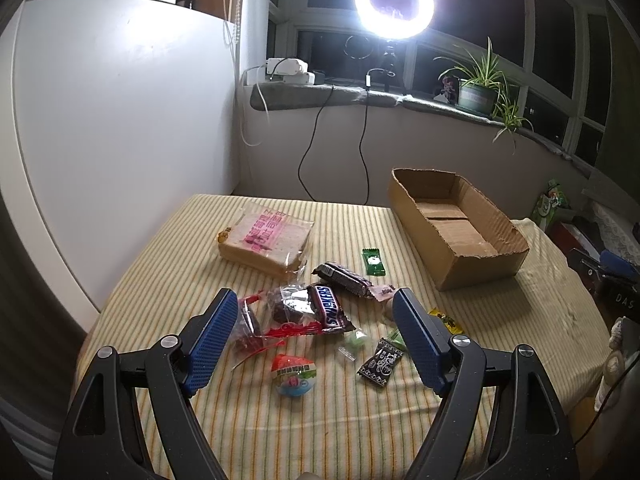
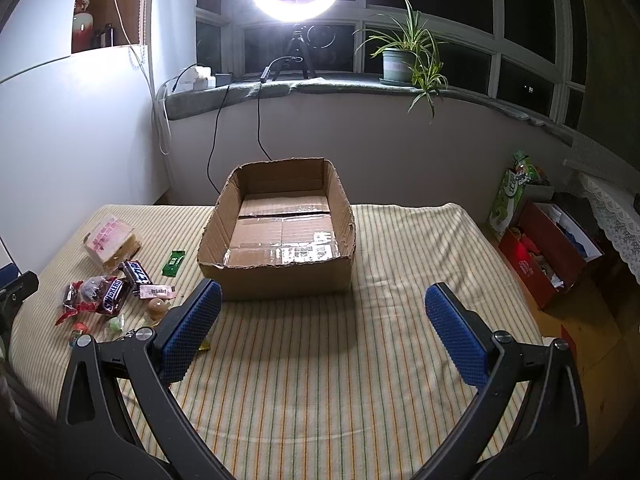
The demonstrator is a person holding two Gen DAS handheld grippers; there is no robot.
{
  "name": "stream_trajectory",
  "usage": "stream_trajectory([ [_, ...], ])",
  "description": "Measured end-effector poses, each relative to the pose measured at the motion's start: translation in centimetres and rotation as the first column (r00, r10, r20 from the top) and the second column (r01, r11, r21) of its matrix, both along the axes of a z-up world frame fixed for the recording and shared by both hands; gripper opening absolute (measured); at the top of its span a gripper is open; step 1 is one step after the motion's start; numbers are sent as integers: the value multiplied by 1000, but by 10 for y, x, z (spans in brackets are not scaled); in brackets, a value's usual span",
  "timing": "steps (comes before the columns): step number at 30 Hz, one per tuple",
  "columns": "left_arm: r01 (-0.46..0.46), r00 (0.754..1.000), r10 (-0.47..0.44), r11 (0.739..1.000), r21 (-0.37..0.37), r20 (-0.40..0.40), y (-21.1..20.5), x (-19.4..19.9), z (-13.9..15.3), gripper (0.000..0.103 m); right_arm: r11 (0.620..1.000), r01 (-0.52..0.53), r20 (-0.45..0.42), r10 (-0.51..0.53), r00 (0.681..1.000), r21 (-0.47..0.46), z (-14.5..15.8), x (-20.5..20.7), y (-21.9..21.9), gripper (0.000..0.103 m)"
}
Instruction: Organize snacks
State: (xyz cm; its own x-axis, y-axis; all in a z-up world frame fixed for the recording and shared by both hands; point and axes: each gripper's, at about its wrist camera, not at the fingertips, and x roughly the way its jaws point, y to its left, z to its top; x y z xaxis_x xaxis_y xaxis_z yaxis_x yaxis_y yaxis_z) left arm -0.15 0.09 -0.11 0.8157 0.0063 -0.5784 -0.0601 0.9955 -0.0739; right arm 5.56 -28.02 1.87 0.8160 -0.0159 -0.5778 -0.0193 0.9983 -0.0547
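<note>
Hanging wide open with nothing in it, the left claw (image 1: 314, 330) sits right over the snack pile on the striped bench (image 1: 320, 412). Just ahead lies the Snickers bar (image 1: 329, 307), its long side running away from the claw. The right claw (image 2: 322, 330) is wide open and empty too. Farther back, the cardboard box (image 2: 344, 208) stands empty, nearer the right claw.

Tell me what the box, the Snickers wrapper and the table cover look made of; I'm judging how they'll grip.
Box: plain brown corrugated cardboard, matte, with ragged torn rims; glossy clear tape shines on its floor.
Snickers wrapper: thin glossy plastic film by the look, crinkled and catching glare, likely slippery.
Table cover: soft woven cloth with yellow stripes, matte and slightly rumpled.
</note>
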Motion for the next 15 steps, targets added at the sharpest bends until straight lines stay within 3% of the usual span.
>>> stream_trajectory([
  [15,7,1000,-7,1000,0,5,-3,0,0,80,1000,0,1,0,1000,1,0,0,0,103],
])
